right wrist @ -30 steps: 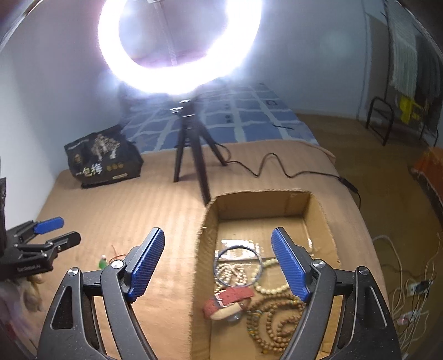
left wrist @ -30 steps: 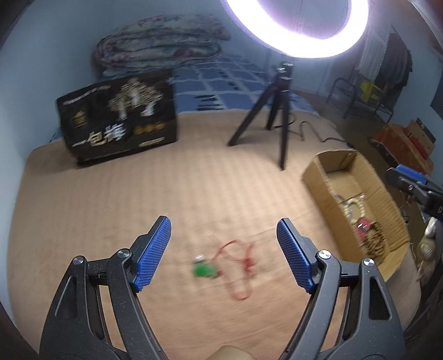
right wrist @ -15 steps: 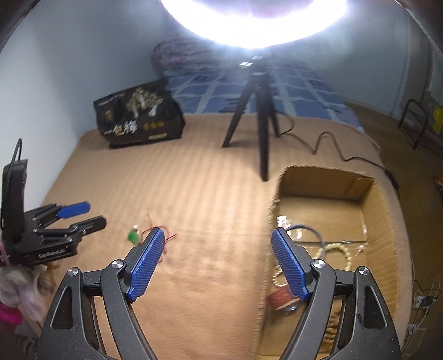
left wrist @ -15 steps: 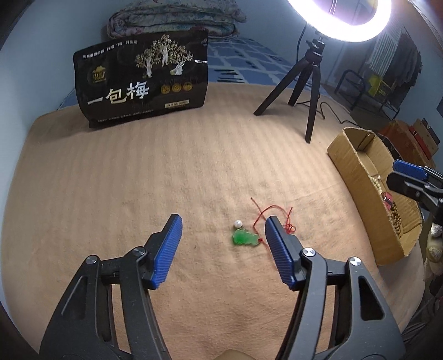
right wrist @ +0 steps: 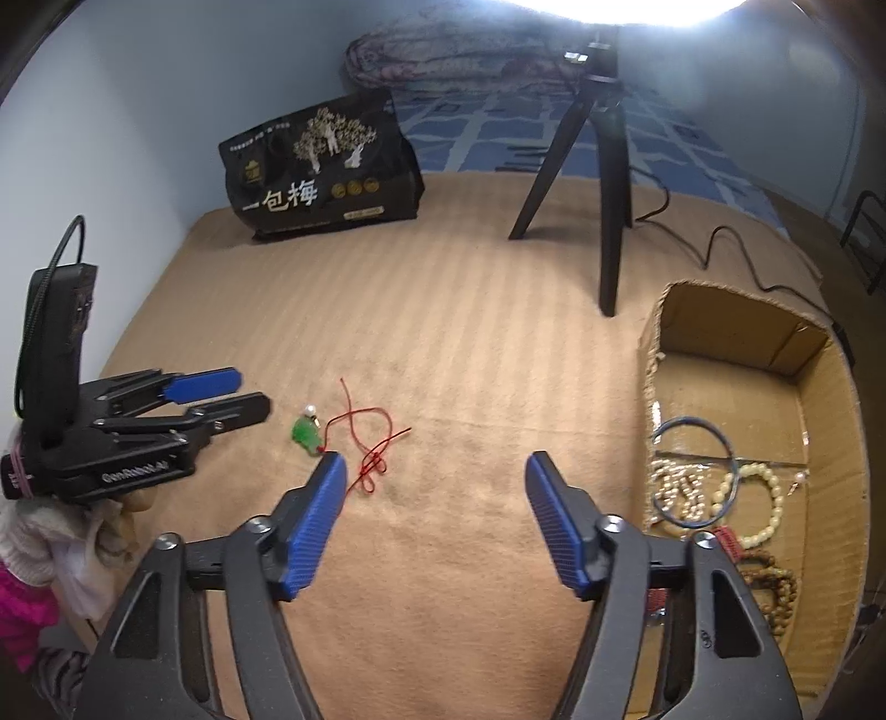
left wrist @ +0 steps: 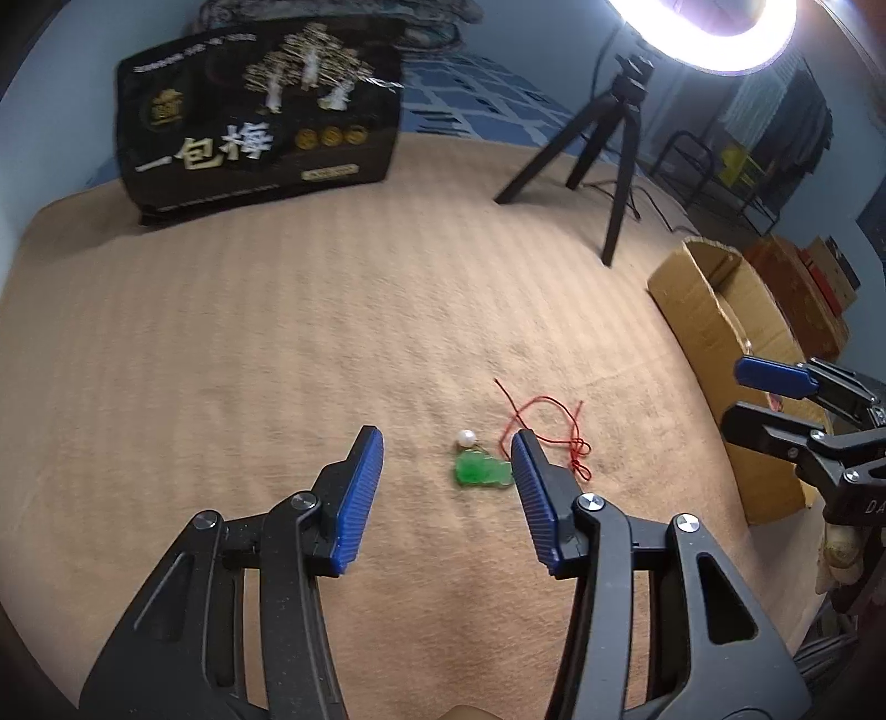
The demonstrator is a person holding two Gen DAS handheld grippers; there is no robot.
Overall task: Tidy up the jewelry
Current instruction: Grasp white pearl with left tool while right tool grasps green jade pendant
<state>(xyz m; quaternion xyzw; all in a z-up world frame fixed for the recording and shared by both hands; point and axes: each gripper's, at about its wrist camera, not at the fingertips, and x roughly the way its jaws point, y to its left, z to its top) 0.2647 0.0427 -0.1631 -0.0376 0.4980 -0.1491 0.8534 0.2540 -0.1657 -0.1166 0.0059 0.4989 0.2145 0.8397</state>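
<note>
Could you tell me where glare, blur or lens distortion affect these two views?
Left wrist view: the ring light blows out the top right corner; the black snack bag looks smeared, and the tan blanket bows under the fisheye. Right wrist view: the light floods the top edge, hazing the tripod head; the green pendant stays readable.

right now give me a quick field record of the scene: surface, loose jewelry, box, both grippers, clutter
surface: tan ribbed blanket
loose jewelry: green pendant with white bead on a red cord, lying on the blanket
box: open cardboard box to the right, holding a blue bangle, pale bead bracelet and brown bead strands
left gripper: jaws closing, pendant just ahead between them, not gripped
right gripper: jaws closing, nothing between them
clutter: black printed bag, tripod
</note>
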